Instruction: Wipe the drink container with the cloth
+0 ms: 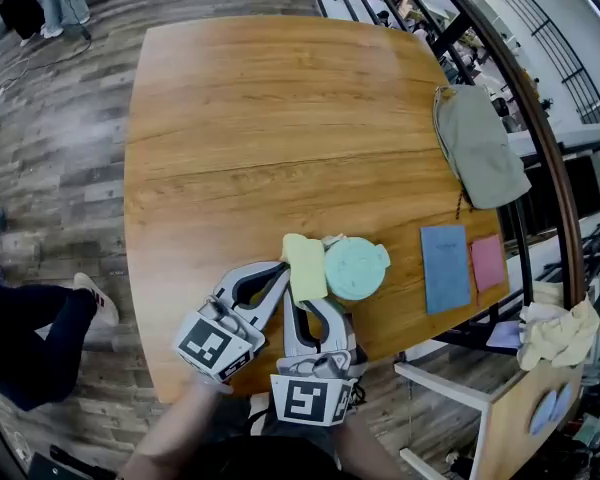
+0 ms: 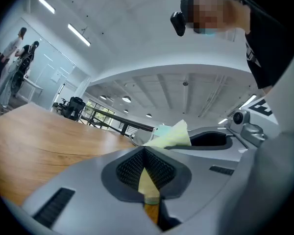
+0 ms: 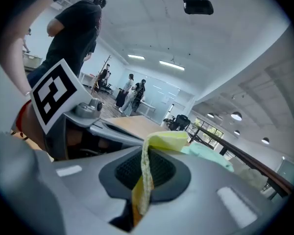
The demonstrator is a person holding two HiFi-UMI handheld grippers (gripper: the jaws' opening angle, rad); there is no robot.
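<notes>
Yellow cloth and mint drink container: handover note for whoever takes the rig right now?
Left gripper: shut on the yellow cloth.
Right gripper: shut on the same cloth.
Mint-green round drink container stands near the wooden table's near edge, with the cloth held at its left side.
Done: cloth gripped, beside the container.
Left: wipe it; how much is already wiped can't be told.
</notes>
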